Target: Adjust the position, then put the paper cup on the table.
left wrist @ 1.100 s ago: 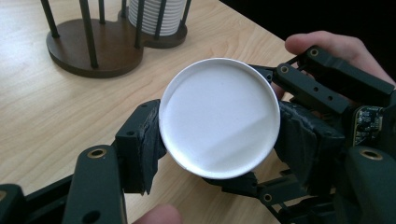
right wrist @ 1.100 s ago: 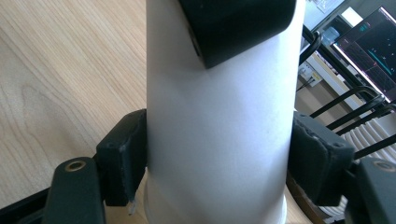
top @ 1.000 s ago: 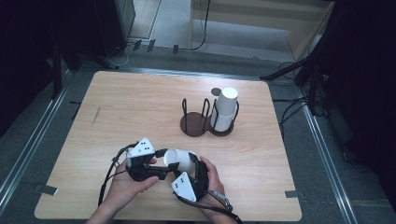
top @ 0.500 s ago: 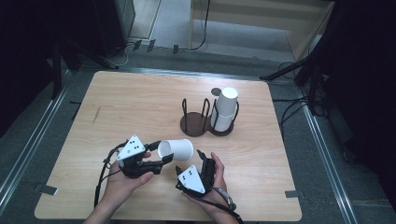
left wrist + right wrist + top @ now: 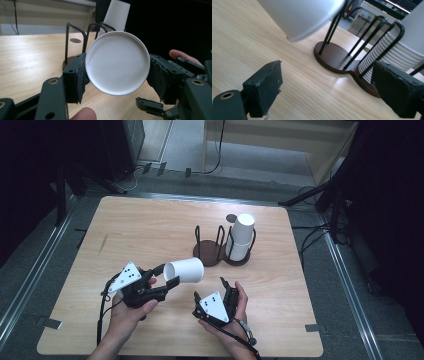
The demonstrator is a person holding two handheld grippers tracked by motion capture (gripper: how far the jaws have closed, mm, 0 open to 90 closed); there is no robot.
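A white paper cup (image 5: pixel 183 270) lies on its side in the air above the table, with my left gripper (image 5: pixel 167 277) shut on it. In the left gripper view the cup's round base (image 5: pixel 117 66) faces the camera and both pads press its sides. My right gripper (image 5: pixel 211 290) sits low at the near edge, just right of the cup. Its jaws have just been opening and nothing is between them (image 5: pixel 330 90). Behind stands a dark two-bay wire cup holder (image 5: pixel 207 254): the left bay is empty and the right bay holds a stack of white cups (image 5: pixel 240 237).
The light wooden table (image 5: pixel 150 230) has a small dark round mark (image 5: pixel 231 218) behind the holder. Metal rails run along both sides of the table, and cables lie on the floor beyond the far edge.
The right gripper has let go of the cup and drawn back to the right with its jaws wider. The cup, now held by the left gripper alone, has moved slightly away from the person.
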